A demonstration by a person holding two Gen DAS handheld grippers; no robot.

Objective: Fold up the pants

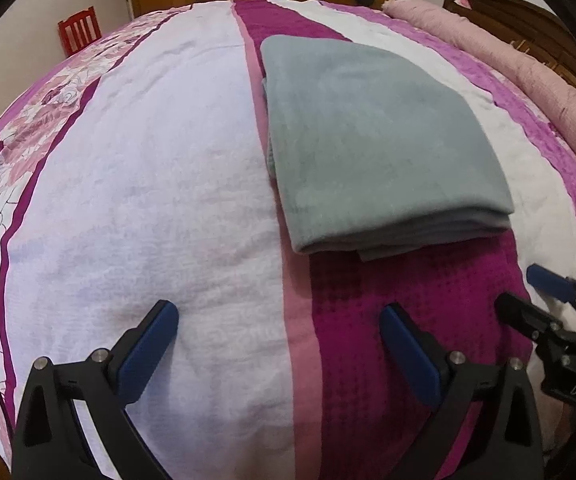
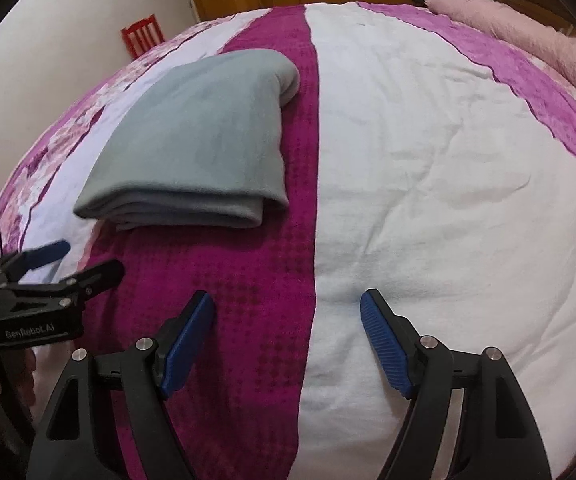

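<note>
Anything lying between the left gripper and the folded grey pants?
Nothing but bedspread: in the left wrist view, only white and magenta stripes separate the open left gripper from the folded grey pants.

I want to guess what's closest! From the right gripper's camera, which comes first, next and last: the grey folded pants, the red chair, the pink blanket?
1. Grey folded pants, ahead-left on the bed, nearest the right gripper.
2. Pink blanket, far right edge.
3. Red chair, beyond the bed, far left.
</note>
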